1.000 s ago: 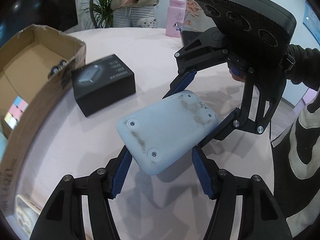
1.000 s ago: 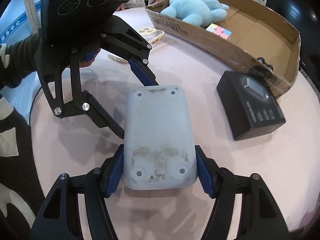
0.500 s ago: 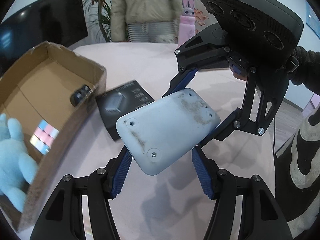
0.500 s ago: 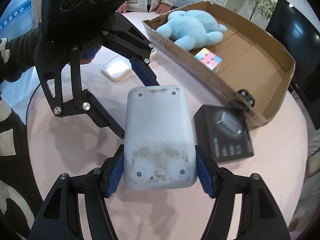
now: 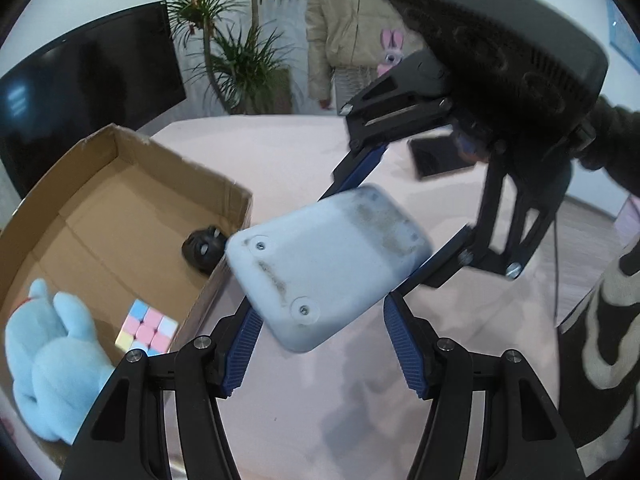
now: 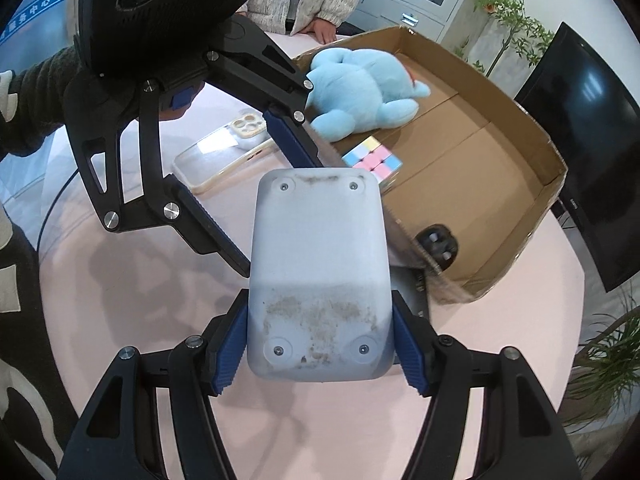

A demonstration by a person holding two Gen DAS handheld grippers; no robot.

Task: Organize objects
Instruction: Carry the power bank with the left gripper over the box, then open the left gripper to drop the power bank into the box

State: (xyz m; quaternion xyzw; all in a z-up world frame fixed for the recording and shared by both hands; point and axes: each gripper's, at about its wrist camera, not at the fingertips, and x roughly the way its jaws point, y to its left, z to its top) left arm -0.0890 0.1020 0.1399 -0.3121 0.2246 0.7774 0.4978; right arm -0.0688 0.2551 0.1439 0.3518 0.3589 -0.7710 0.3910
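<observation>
A pale blue-grey flat device [image 5: 328, 264], underside up with screws and dirt marks, is held in the air between both grippers. My left gripper [image 5: 324, 344] is shut on one end. My right gripper [image 6: 320, 344] is shut on the other end of the device [image 6: 320, 272]. The device hangs beside the near corner of an open cardboard box [image 5: 132, 200]. The box [image 6: 500, 168] holds a blue plush toy [image 6: 360, 88], a pastel cube [image 6: 372, 158] and a small black object [image 6: 438, 246].
A phone in a clear case [image 6: 224, 152] lies on the pink round table [image 6: 500, 360]. A black flat thing [image 5: 440, 156] lies on the table's far side. A person [image 5: 352, 32] stands behind it. A dark monitor [image 6: 592, 140] stands beyond the box.
Both grippers have lifted the device higher and carried it toward the box corner. The black carton seen beside the box earlier is now hidden under the device.
</observation>
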